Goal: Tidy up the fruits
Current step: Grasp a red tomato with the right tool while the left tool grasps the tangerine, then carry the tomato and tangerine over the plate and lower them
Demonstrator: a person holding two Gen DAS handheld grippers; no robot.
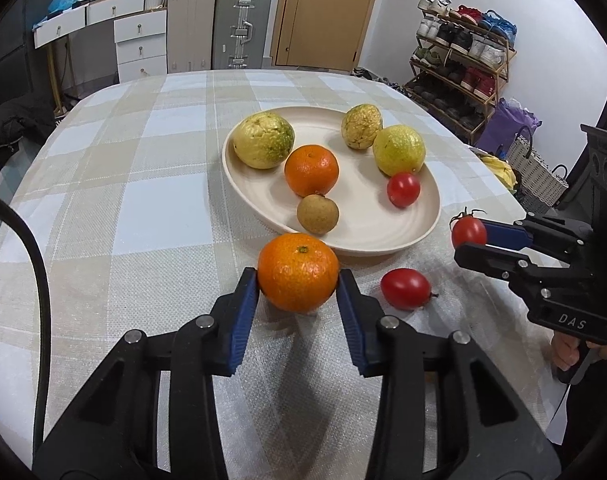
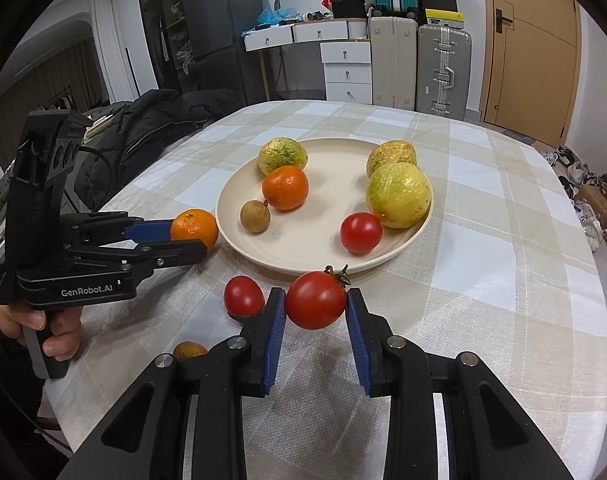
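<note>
My left gripper [image 1: 298,280] is shut on an orange mandarin [image 1: 298,272], held just above the cloth in front of the cream plate [image 1: 383,236]. My right gripper [image 2: 315,300] is shut on a stemmed red tomato [image 2: 316,300], just off the plate's [image 2: 231,216] near rim. The plate holds three yellow-green passion fruits [image 1: 264,140], a mandarin [image 1: 311,170], a brown longan [image 1: 317,214] and a small tomato [image 1: 403,189]. Another tomato [image 1: 405,289] lies on the cloth between the grippers. In the right wrist view the left gripper [image 2: 191,236] holds its mandarin [image 2: 194,229].
A small brown fruit [image 2: 189,349] lies on the cloth near my right gripper's left finger. The checked tablecloth [image 1: 143,208] covers a rounded table. A dark jacket [image 2: 151,128] lies off the table's left side. A shoe rack [image 1: 459,60] and suitcases [image 1: 243,24] stand behind.
</note>
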